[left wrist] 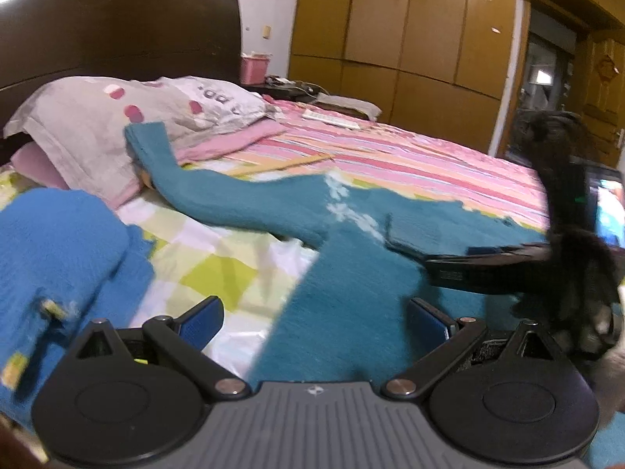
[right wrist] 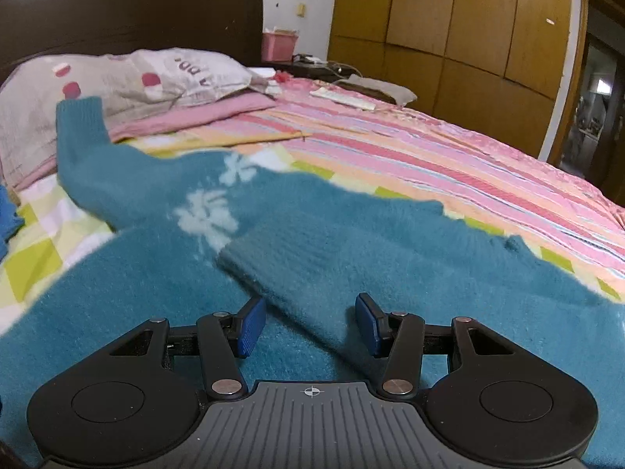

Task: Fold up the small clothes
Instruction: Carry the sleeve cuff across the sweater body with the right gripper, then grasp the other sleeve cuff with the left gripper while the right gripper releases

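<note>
A small teal sweater with pale snowflake marks lies flat on the bed; it also shows in the right wrist view. Its left sleeve stretches out toward the pillows. Its right sleeve is folded in across the body. My left gripper is open and empty, just above the sweater's left side edge. My right gripper is open, its fingers on either side of the folded sleeve without holding it. The right gripper also shows in the left wrist view at the right.
A bright blue garment lies at the left on the checked sheet. Grey pillows lie by the dark headboard. A pink striped blanket covers the far side of the bed. Wooden wardrobes stand behind.
</note>
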`<state>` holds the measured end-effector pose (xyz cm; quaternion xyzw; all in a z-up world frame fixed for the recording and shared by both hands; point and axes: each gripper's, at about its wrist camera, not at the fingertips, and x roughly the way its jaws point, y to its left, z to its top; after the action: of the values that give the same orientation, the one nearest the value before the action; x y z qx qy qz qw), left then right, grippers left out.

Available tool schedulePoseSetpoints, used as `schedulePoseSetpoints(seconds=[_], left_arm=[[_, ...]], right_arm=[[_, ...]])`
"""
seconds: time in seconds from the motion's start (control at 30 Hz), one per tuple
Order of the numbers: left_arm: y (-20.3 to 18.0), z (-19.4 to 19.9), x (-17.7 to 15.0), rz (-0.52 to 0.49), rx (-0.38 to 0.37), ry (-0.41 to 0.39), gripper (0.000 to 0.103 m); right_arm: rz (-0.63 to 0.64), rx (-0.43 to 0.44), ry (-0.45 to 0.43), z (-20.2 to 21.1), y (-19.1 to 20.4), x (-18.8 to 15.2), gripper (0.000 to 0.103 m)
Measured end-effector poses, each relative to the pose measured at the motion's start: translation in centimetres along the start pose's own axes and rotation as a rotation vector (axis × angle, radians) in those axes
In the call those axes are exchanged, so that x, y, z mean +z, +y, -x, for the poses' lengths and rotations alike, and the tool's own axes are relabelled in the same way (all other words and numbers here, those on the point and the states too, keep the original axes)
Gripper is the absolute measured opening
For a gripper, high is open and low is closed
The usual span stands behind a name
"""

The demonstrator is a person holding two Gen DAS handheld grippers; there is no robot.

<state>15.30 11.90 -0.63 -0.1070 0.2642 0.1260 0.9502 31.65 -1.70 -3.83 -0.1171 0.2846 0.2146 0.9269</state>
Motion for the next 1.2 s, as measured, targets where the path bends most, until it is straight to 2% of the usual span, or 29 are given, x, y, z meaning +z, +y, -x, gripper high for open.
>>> schedulePoseSetpoints(seconds=[0.13,0.23,0.37,0.57,0.73,0.83,0.9,0.93,1.0,1.1,1.2], left_arm=[[2.2,-0.6,1.8,0.048,0.056,-0.03,0.103],[4.1,-1.6,3.7,0.062,0.108,-0.082,0.103],[7.2,-4.3,6.8,0.076,0.19,-0.133,0.103],[12.4,-10.5,10.9,0.175,0.318,-0.112,0.101],[15.8,-15.1,13.4,0.26,0.384,-0.086,0.099],[17.4,-16.8,13.9,0.323,0.402,-0.061,0.08],[18.5,-17.8,14.1,0.367,0.377,-0.038,0.046],[18.9,-18.3,14.1,0.389,0.365,-0.021,0.04],[19.4,-18.9,14.2,0.42,0.336,-0.01,0.021],[18.7,-18.6,14.5,0.396,0.314,-0.02,0.019],[17.0,-16.9,14.6,0.373,0.215,-0.068,0.018]], right_arm=[[-0.055,0.034,-0.031,1.6,-0.4,0.5,0.048],[-0.077,0.055,-0.045,2.5,-0.4,0.6,0.048],[-0.094,0.072,-0.052,3.0,-0.3,0.7,0.048],[-0.11,0.104,-0.06,3.4,0.2,1.1,0.048],[-0.112,0.127,-0.065,3.5,0.9,1.5,0.048],[-0.115,0.147,-0.069,3.9,1.1,1.6,0.048],[-0.114,0.156,-0.07,4.1,1.3,1.6,0.048],[-0.114,0.159,-0.07,4.2,1.3,1.6,0.048],[-0.118,0.164,-0.076,4.5,1.3,1.6,0.048],[-0.135,0.173,-0.088,5.2,1.1,1.7,0.048],[-0.155,0.181,-0.1,5.8,0.7,1.7,0.048]])
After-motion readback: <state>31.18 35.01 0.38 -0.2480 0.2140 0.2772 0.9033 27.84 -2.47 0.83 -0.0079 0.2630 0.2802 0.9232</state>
